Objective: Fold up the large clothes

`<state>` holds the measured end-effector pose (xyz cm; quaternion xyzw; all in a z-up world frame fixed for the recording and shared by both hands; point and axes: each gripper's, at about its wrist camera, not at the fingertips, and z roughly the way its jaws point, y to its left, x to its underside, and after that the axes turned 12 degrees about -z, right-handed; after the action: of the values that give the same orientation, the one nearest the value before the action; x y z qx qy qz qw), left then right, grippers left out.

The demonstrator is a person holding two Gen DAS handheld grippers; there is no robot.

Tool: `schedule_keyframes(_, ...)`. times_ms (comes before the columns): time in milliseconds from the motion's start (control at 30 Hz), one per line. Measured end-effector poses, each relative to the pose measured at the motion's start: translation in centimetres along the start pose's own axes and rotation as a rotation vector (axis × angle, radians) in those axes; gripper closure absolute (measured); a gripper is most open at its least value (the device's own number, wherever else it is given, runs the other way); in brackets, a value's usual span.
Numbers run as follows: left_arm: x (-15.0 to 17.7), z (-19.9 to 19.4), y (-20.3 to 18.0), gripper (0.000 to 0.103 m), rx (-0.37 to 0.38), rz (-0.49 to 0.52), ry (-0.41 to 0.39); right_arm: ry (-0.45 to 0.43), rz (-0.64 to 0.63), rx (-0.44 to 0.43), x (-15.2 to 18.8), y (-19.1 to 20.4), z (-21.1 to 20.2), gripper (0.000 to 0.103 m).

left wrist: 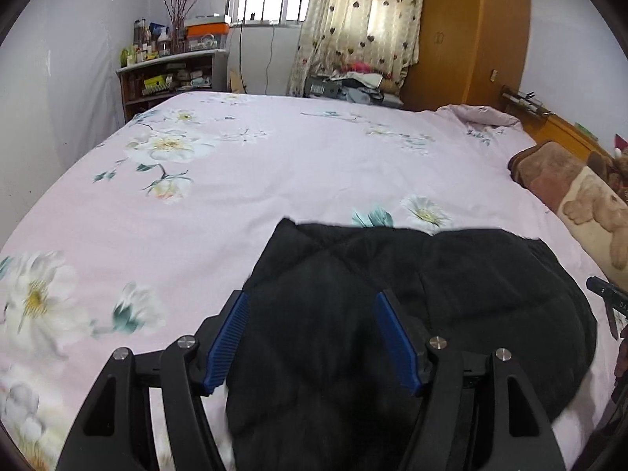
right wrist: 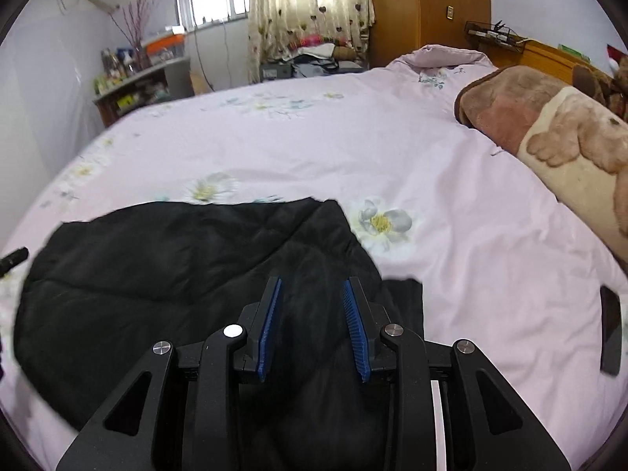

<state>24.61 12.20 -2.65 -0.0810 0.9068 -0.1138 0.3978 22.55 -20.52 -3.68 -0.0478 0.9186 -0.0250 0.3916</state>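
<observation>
A large black quilted garment (left wrist: 412, 294) lies bunched on the pink flowered bedsheet (left wrist: 255, 180). It also shows in the right wrist view (right wrist: 176, 267). My left gripper (left wrist: 312, 302) is open, its blue pads spread wide over the garment's left part. My right gripper (right wrist: 312, 290) is open with a narrower gap, over the garment's right part, with black cloth between and below the pads. Whether either one touches the cloth I cannot tell. The tip of the right gripper shows at the left wrist view's right edge (left wrist: 606, 294).
A brown bear-print blanket (right wrist: 549, 125) lies rolled along the bed's right side. A dark phone-like slab (right wrist: 610, 329) lies on the sheet at right. A shelf of bottles (left wrist: 168, 62), a curtain, a clothes pile and a wooden wardrobe (left wrist: 471, 31) stand beyond the bed.
</observation>
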Motion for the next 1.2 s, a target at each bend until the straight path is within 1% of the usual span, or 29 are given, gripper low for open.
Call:
schedule_keyframes(33, 0.7, -0.4, 0.2, 0.041, 0.011, -0.004, 0.010, 0.002, 0.004, -0.018, 0.8, 0.2, -0.7, 0.071)
schedule_keyframes(67, 1.3, -0.4, 0.4, 0.049, 0.017, -0.006, 0.028, 0.010, -0.001, -0.026, 1.3, 0.5, -0.9, 0.071)
schedule_keyframes(100, 2.0, -0.1, 0.5, 0.054, 0.018, -0.005, 0.050, 0.030, -0.013, -0.031, 2.1, 1.0, -0.8, 0.071)
schedule_keyframes(167, 3.2, 1.6, 1.0, 0.061, 0.004, -0.025, 0.111, 0.096, -0.007, -0.035, 3.3, 1.2, 0.7, 0.071)
schedule_keyframes(200, 3.6, 2.3, 1.3, 0.061, 0.006, -0.037, 0.125, 0.120, 0.006, -0.033, 3.7, 1.0, 1.7, 0.071)
schedule_keyframes(267, 4.1, 3.1, 1.5, 0.061, 0.009, -0.053, 0.129, 0.137, 0.009, -0.026, 4.2, 0.9, 2.8, 0.072)
schedule_keyframes(333, 4.0, 3.3, 1.6, 0.061, 0.008, -0.081, 0.135, 0.145, 0.000, -0.017, 4.2, 1.1, 3.1, 0.072)
schedule_keyframes(433, 3.5, 2.8, 1.3, 0.061, -0.002, -0.083, 0.150, 0.164, -0.024, -0.001, 3.9, 1.4, 3.0, 0.072)
schedule_keyframes(500, 2.8, 1.6, 1.2, 0.061, 0.007, -0.083, 0.140, 0.166, -0.018, 0.005, 3.7, 1.3, 2.2, 0.072)
schedule_keyframes(567, 2.3, -0.2, 1.6, 0.061, 0.020, -0.098, 0.101, 0.138, -0.002, 0.000, 3.4, 1.1, 0.4, 0.070)
schedule_keyframes(633, 1.9, -1.7, 2.4, 0.061, 0.012, -0.112, 0.067, 0.114, 0.007, -0.011, 3.6, 0.8, -0.9, 0.070)
schedule_keyframes(733, 1.9, -2.2, 4.0, 0.061, -0.010, -0.142, 0.065, 0.090, 0.016, -0.021, 4.0, 0.4, -2.4, 0.069)
schedule_keyframes(767, 2.0, -2.0, 4.5, 0.061, -0.018, -0.153, 0.072, 0.089, 0.031, -0.033, 4.2, 0.1, -2.6, 0.065)
schedule_keyframes(800, 2.2, -1.6, 5.0, 0.061, -0.029, -0.166, 0.085, 0.089, 0.044, -0.044, 4.4, 0.0, -2.6, 0.057)
schedule_keyframes(867, 2.7, -0.7, 5.8, 0.061, -0.028, -0.200, 0.112, 0.097, 0.060, -0.037, 4.7, -0.4, -2.4, 0.052)
schedule_keyframes(933, 3.2, 0.4, 6.1, 0.061, -0.035, -0.224, 0.140, 0.107, 0.070, -0.033, 4.8, -0.6, -1.9, 0.052)
schedule_keyframes(1033, 4.0, 2.0, 6.2, 0.061, -0.030, -0.236, 0.175, 0.153, 0.078, -0.017, 5.4, -1.1, -0.6, 0.052)
schedule_keyframes(1200, 4.4, 3.3, 5.9, 0.060, -0.021, -0.237, 0.191, 0.170, 0.070, -0.024, 5.6, -1.5, 0.5, 0.052)
